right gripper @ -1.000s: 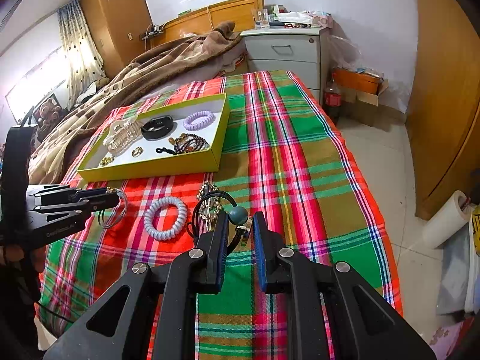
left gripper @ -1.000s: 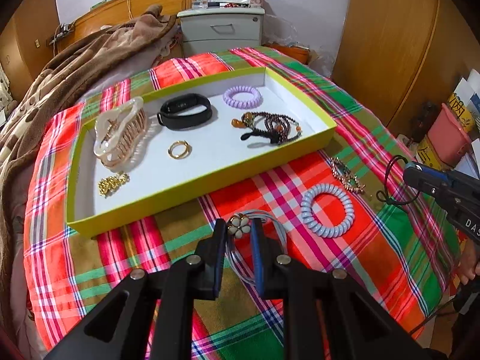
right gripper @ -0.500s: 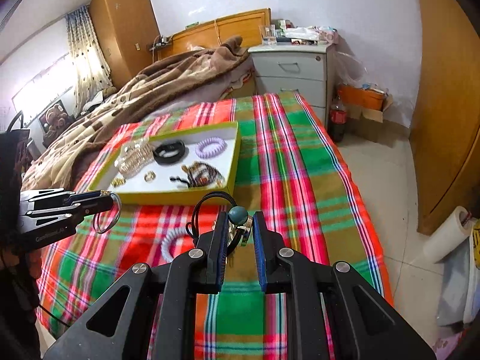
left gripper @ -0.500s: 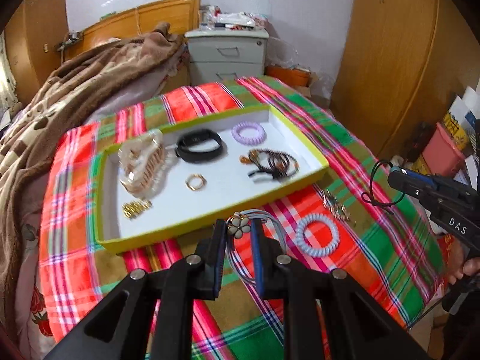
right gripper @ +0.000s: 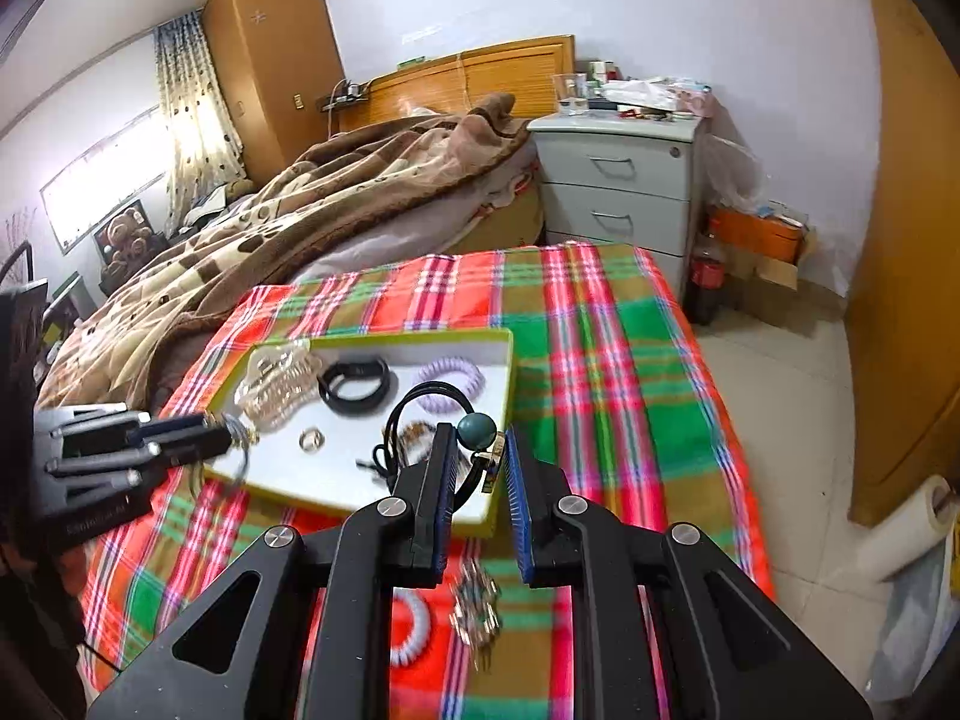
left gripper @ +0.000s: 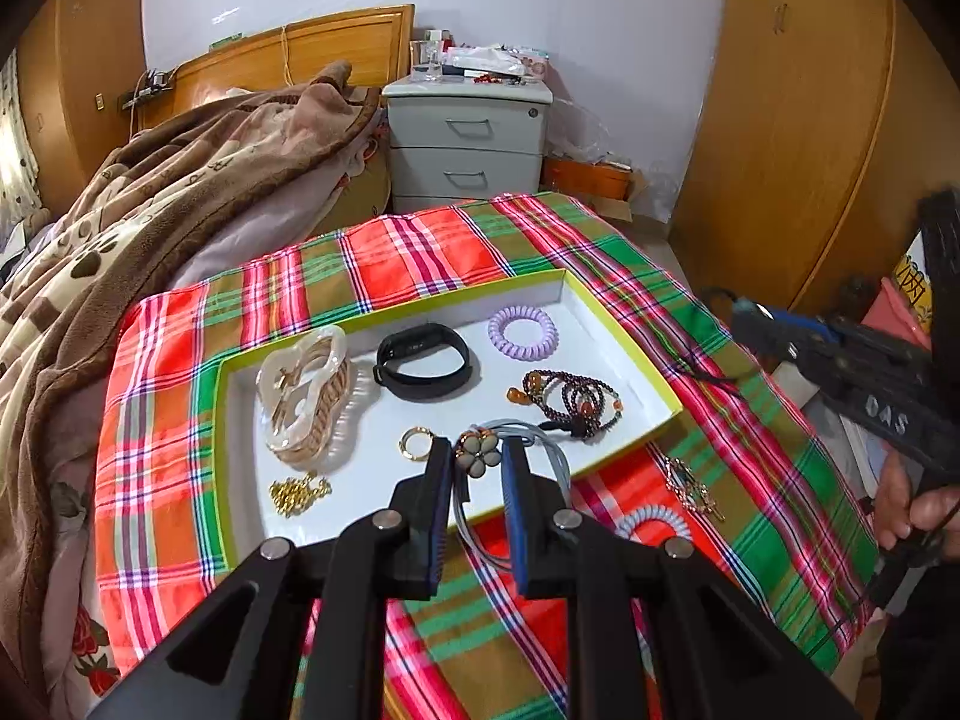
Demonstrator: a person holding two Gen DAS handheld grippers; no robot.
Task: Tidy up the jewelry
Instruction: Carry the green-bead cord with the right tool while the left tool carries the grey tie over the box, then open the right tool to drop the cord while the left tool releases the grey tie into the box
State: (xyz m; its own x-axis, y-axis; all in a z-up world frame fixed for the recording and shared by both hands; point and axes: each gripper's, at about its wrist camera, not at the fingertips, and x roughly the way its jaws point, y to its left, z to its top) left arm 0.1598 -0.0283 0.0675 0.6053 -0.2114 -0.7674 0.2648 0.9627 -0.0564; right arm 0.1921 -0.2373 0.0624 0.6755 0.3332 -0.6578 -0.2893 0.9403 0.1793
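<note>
My left gripper (left gripper: 477, 456) is shut on a grey cord hair tie with a flower charm (left gripper: 477, 453), held above the near edge of the yellow-green tray (left gripper: 624, 324). My right gripper (right gripper: 477, 450) is shut on a black cord hair tie with a green bead (right gripper: 476, 427), above the tray's (right gripper: 507, 360) near right corner. The tray holds a clear claw clip (left gripper: 306, 384), a black band (left gripper: 423, 360), a purple coil tie (left gripper: 522, 333), a bead bracelet (left gripper: 570, 399), a gold ring (left gripper: 415, 441) and a gold chain (left gripper: 300, 489). A pale blue coil tie (left gripper: 651, 525) and a metal hairpin (left gripper: 693, 489) lie on the plaid cloth.
The plaid cloth (left gripper: 420, 258) covers the bed end; a brown blanket (left gripper: 150, 210) is heaped at the left. A grey nightstand (left gripper: 468, 144) stands behind, wooden wardrobe doors (left gripper: 798, 150) at the right. A hand (left gripper: 912, 504) grips the right tool.
Both grippers have risen with their hair ties and moved over the tray's near edge. The bed and tray look farther below than before.
</note>
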